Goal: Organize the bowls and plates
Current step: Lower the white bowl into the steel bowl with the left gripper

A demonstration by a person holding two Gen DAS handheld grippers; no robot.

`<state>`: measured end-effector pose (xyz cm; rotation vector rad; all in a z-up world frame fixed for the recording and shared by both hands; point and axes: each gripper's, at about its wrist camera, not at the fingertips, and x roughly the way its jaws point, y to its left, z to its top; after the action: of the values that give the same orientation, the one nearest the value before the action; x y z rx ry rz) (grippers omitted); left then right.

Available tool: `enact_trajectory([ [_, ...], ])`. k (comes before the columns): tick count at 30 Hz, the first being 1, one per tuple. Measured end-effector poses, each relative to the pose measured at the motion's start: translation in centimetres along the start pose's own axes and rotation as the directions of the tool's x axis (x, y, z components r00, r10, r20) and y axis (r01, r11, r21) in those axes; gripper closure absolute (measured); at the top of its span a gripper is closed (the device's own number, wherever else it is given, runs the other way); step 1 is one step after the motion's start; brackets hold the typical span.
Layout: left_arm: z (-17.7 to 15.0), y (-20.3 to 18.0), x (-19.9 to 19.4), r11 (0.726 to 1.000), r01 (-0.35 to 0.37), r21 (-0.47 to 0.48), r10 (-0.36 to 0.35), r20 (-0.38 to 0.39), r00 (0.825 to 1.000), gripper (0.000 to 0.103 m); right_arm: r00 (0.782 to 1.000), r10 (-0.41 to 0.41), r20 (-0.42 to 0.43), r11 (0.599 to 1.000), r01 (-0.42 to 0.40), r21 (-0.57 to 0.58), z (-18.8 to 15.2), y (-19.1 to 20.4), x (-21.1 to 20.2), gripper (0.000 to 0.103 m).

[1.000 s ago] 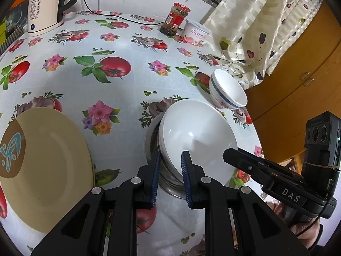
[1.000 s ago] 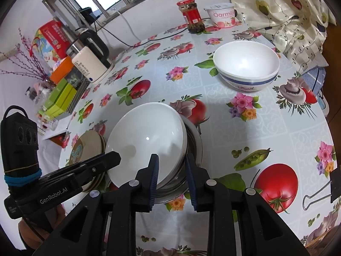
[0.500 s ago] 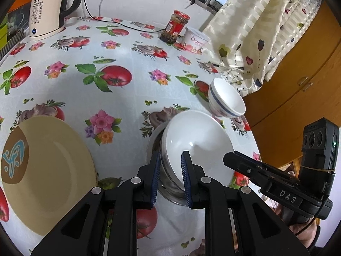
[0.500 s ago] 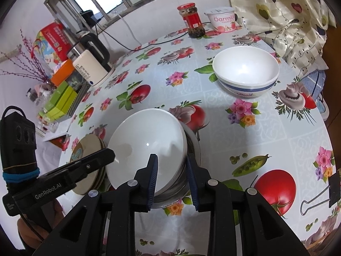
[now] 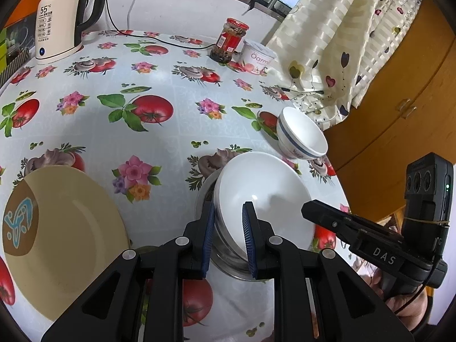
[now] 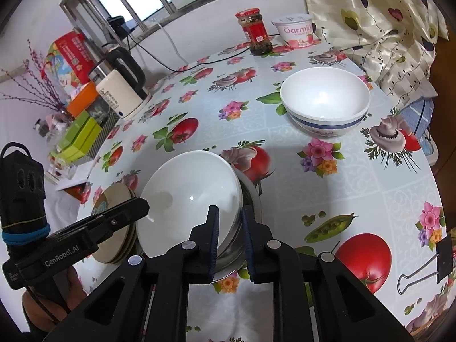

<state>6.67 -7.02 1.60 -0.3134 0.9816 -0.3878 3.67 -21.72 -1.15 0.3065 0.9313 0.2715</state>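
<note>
Both grippers are matte black with blue ribbed pads (image 5: pixel 247 236), silver screws, and white "DAS" and "GenRobot.AI" lettering.

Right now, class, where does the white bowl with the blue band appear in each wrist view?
Left wrist: the white bowl with the blue band sits right of centre, near the table's edge.
Right wrist: upper right, upright and empty.
Shared landmark: the red-lidded glass jar stands beyond it in both.
</note>
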Motion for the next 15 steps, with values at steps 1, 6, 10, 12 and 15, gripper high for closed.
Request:
enact_trajectory([
  [1, 0.0, 0.1, 0.0, 1.000, 0.002, -0.003, -0.002, -0.002, 1.000, 0.083, 1.000, 0.001, -0.001, 1.000, -0.001, 0.001, 0.0, 0.0, 0.0, 0.087],
  [6, 0.0, 0.3, -0.1, 1.000, 0.016, -0.018, -0.016, -0.001, 1.000, 0.083, 1.000, 0.026, -0.003, 0.999, -0.026, 0.028, 0.1, -0.5, -0.1, 0.087],
  [10, 0.3, 0.4, -0.7, 1.000, 0.009, -0.017, -0.008, 0.021, 1.000, 0.082, 1.000, 0.020, 0.014, 1.000, -0.020, 0.023, 0.5, -0.6, -0.8, 0.081],
  [12, 0.4, 0.6, -1.2, 1.000, 0.010, -0.022, -0.010, 0.034, 0.999, 0.082, 0.999, 0.017, 0.030, 1.000, -0.017, 0.016, 0.6, -0.6, -1.4, 0.079],
  [15, 0.8, 0.8, -2.1, 1.000, 0.005, -0.019, -0.004, 0.066, 0.998, 0.082, 0.999, 0.011, 0.047, 1.000, -0.011, 0.009, 0.7, -0.7, -2.1, 0.079],
])
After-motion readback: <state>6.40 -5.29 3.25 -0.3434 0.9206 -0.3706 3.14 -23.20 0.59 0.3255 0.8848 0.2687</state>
